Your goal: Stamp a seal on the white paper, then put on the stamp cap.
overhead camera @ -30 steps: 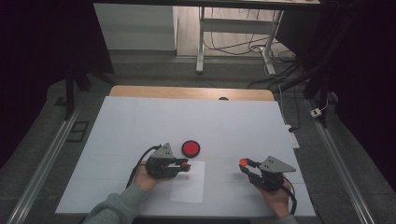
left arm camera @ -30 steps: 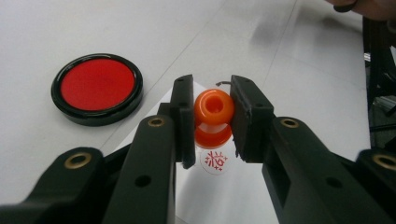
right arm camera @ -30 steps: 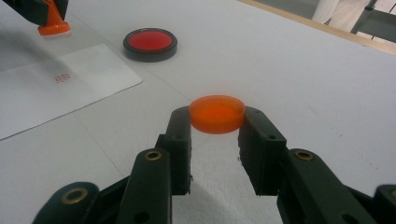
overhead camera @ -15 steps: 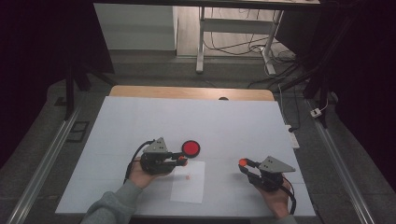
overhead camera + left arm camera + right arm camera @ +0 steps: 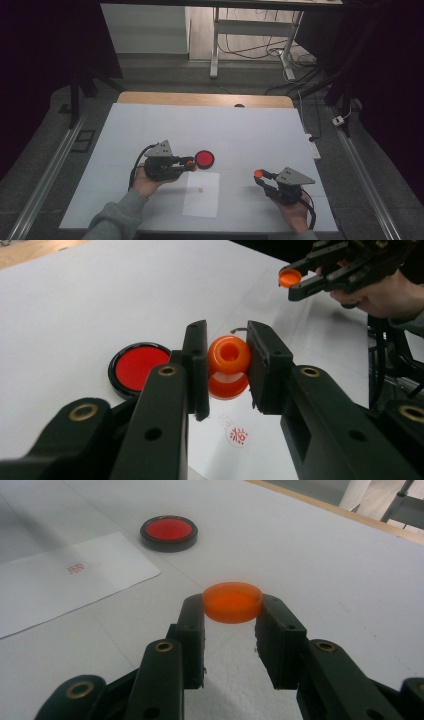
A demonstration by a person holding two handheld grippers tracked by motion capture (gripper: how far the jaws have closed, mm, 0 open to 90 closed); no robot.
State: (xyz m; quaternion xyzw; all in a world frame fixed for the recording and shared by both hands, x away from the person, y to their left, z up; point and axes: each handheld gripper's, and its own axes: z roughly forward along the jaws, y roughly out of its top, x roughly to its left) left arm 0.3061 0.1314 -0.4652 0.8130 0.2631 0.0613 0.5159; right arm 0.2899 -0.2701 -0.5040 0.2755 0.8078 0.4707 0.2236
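From above, the white desk [image 5: 150, 125] carries a round black dish [image 5: 204, 159] of red ink near its middle and a sheet of paper [image 5: 202, 194] by the near edge.

The left gripper [image 5: 227, 370] pinches an orange stamp [image 5: 229, 365] over the paper, where a red mark [image 5: 238, 436] sits.

The right gripper [image 5: 231, 625] squeezes an orange cap [image 5: 232, 602] above the desk, with the dish beyond.

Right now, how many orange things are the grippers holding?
2. An orange stamp sits between the left gripper's jaws; a flat orange cap sits between the right gripper's jaws.
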